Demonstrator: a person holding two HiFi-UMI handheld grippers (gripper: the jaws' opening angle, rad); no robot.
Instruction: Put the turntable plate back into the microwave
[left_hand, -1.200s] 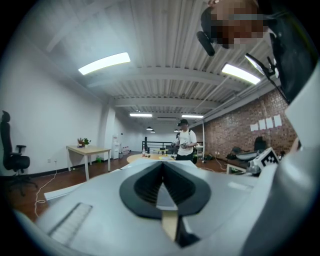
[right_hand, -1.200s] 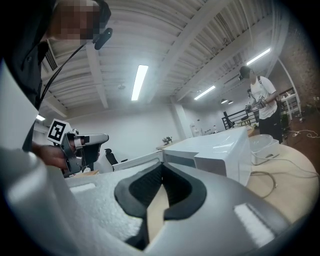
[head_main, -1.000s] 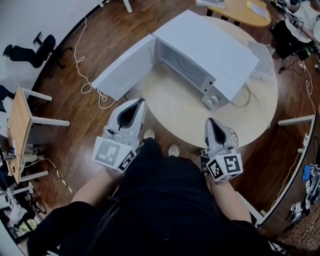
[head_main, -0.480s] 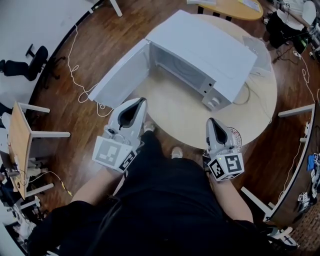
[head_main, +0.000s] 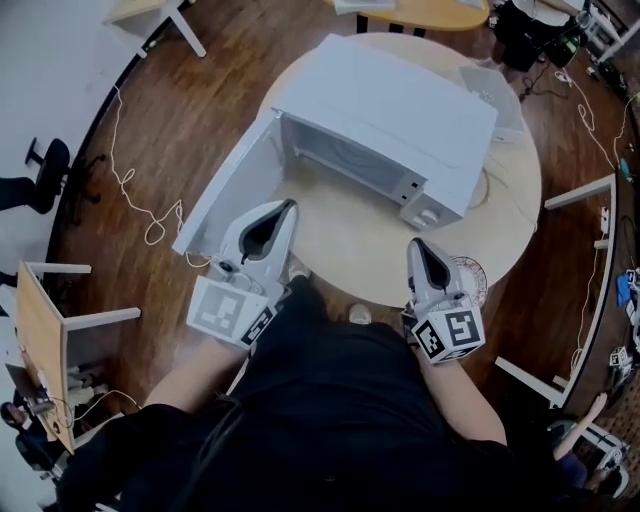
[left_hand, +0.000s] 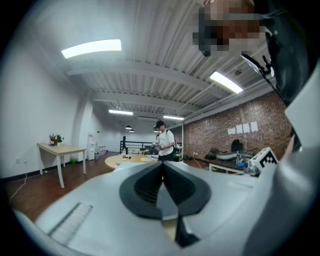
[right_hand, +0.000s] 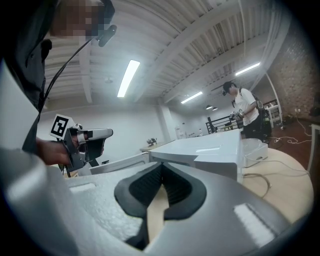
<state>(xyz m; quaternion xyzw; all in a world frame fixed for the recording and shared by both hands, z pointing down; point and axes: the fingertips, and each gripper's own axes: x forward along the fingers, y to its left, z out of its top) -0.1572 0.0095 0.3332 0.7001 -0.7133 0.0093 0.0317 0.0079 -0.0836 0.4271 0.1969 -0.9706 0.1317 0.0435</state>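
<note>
A white microwave (head_main: 400, 110) stands on the round wooden table (head_main: 350, 250), its door (head_main: 225, 200) swung open to the left and its cavity (head_main: 340, 155) showing. The round turntable plate (head_main: 474, 280) lies at the table's near right edge. My left gripper (head_main: 288, 205) hovers shut and empty at the table's near edge, just in front of the open door. My right gripper (head_main: 414, 243) is shut and empty too, its tip over the table edge just left of the plate. In the right gripper view the microwave (right_hand: 210, 150) stands ahead of the shut jaws.
A white tray (head_main: 490, 90) and a cable (head_main: 485, 190) lie on the table behind and to the right of the microwave. A cord (head_main: 130, 190) trails over the wooden floor on the left. White table legs (head_main: 575, 195) stand to the right. A person (left_hand: 162, 142) stands far off.
The table and microwave have slid up and left in the head view as the person turned and stepped. Both grippers stay shut and empty at the table's near edge.
</note>
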